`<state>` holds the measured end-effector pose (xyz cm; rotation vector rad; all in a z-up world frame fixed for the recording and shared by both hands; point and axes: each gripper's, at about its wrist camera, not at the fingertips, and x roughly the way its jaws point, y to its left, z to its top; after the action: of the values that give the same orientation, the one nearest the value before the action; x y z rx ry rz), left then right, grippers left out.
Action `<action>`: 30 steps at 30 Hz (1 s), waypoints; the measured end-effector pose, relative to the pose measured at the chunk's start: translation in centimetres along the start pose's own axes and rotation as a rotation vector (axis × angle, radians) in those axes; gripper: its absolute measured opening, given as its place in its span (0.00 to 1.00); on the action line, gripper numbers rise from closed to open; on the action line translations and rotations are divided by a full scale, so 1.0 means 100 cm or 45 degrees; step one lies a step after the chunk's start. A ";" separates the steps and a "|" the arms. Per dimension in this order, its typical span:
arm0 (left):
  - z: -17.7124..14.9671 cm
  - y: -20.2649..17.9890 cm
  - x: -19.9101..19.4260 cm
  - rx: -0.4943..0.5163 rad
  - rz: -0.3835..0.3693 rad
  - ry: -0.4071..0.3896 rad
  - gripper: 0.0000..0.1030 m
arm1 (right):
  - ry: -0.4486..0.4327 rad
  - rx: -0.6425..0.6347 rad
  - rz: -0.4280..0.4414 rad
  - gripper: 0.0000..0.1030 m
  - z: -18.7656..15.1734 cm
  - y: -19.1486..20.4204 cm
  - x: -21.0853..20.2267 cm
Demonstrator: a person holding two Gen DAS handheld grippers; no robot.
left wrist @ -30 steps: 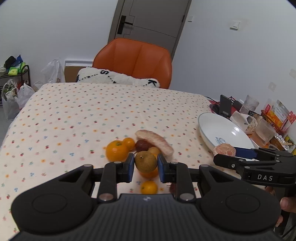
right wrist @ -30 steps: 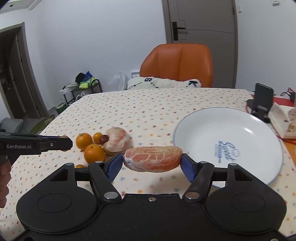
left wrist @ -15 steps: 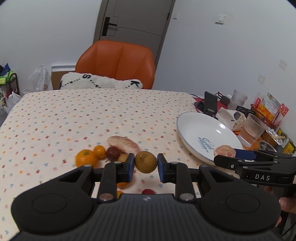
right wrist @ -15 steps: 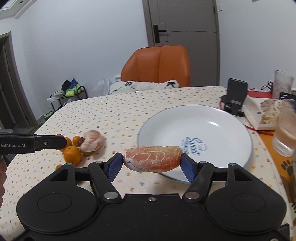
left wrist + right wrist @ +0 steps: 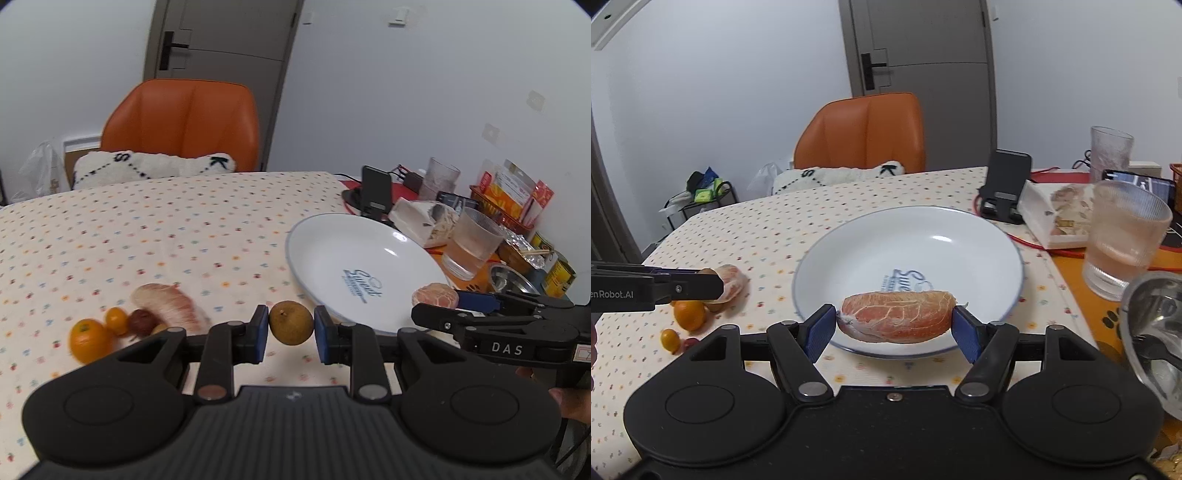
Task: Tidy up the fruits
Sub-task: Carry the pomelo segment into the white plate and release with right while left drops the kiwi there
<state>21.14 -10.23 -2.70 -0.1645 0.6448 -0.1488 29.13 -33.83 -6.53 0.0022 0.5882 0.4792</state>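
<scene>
The right gripper pinched a peeled pomelo segment end to end over the white plate's near rim; soft and easily torn, it likely wanted light pressure. The left gripper clamped a firm brown longan above the counter.

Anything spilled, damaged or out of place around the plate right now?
Nothing stands out. The plate sits flat and bare, the glass beside it is upright, and each tool holds its fruit: pomelo segment on the right, small brown fruit on the left.
</scene>
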 end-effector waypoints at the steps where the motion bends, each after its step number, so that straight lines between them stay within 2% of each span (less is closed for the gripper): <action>1: 0.001 -0.003 0.002 0.007 -0.005 0.002 0.24 | -0.001 0.004 -0.002 0.64 -0.001 -0.003 0.000; 12: 0.007 -0.024 0.027 0.050 -0.024 0.034 0.24 | -0.012 0.036 -0.025 0.66 -0.002 -0.022 0.008; 27: 0.013 -0.048 0.057 0.073 -0.069 0.060 0.24 | -0.038 0.079 -0.004 0.69 -0.004 -0.035 -0.010; 30: 0.014 -0.050 0.058 0.080 -0.063 0.045 0.28 | -0.042 0.084 -0.005 0.70 -0.005 -0.035 -0.011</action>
<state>26.16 -16.09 -3.96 -0.1178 0.6705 -0.2195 29.55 -37.49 -6.87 0.0713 0.5716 0.4550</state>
